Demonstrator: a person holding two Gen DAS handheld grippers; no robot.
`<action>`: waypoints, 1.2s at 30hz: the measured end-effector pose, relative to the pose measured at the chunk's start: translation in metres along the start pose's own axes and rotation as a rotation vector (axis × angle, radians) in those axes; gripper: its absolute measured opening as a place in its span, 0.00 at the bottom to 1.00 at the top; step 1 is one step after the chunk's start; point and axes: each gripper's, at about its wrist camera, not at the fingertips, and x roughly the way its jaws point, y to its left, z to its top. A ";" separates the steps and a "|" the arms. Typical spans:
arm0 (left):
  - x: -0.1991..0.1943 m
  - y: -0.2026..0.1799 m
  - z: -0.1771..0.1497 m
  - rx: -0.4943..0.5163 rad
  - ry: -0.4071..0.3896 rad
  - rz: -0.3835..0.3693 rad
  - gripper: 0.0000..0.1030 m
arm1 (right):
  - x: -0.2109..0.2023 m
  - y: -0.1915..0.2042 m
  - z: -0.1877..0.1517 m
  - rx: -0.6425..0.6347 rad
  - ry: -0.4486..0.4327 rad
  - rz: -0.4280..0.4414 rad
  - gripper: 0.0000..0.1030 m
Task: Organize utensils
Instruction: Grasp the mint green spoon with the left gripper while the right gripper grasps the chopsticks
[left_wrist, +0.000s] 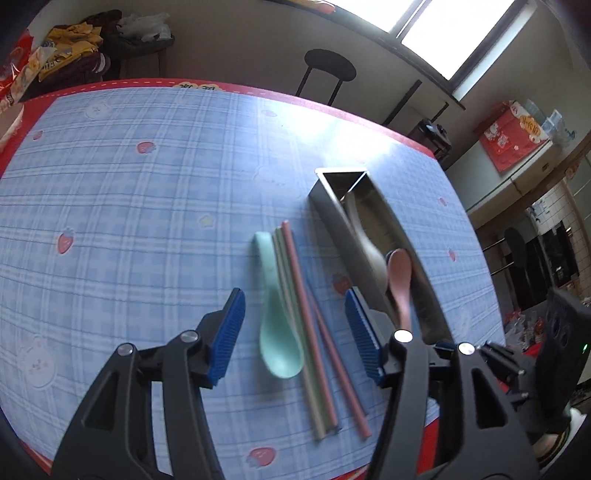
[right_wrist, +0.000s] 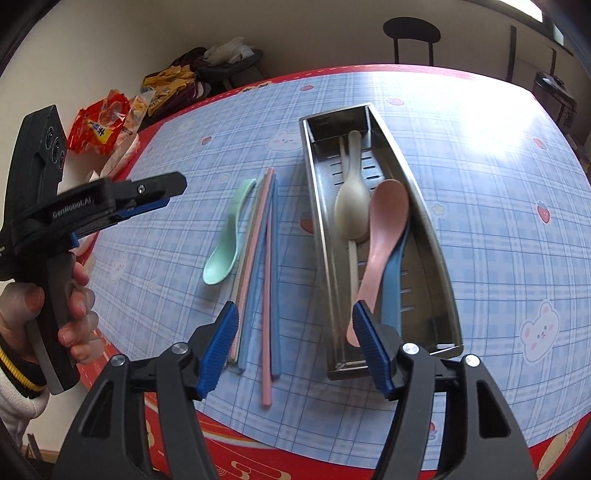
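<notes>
A mint green spoon (left_wrist: 275, 314) (right_wrist: 225, 245) lies on the blue checked tablecloth beside several loose pink, green and blue chopsticks (left_wrist: 308, 332) (right_wrist: 260, 266). A steel utensil tray (left_wrist: 332, 218) (right_wrist: 436, 258) holds a cream spoon (right_wrist: 352, 206), a pink spoon (left_wrist: 399, 284) (right_wrist: 384, 225) and a blue spoon (right_wrist: 393, 291). My left gripper (left_wrist: 295, 336) is open above the mint spoon and chopsticks. My right gripper (right_wrist: 295, 347) is open and empty, straddling the chopstick ends and the tray's near left wall. The left gripper (right_wrist: 147, 199) also shows at the left of the right wrist view.
Snack bags (right_wrist: 107, 125) and a pile of clothes (right_wrist: 184, 81) sit past the table's far left edge. A black stool (left_wrist: 328, 70) stands behind the table. The red table border (right_wrist: 295, 450) marks the near edge.
</notes>
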 end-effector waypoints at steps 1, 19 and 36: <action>-0.002 0.005 -0.009 0.017 0.009 0.019 0.56 | 0.004 0.004 -0.002 -0.004 0.008 0.007 0.61; -0.011 0.078 -0.055 -0.032 0.042 0.044 0.51 | 0.078 0.053 0.008 -0.036 0.122 -0.055 0.27; 0.055 0.066 -0.009 -0.014 0.115 -0.148 0.37 | 0.097 0.061 0.022 -0.036 0.116 -0.162 0.12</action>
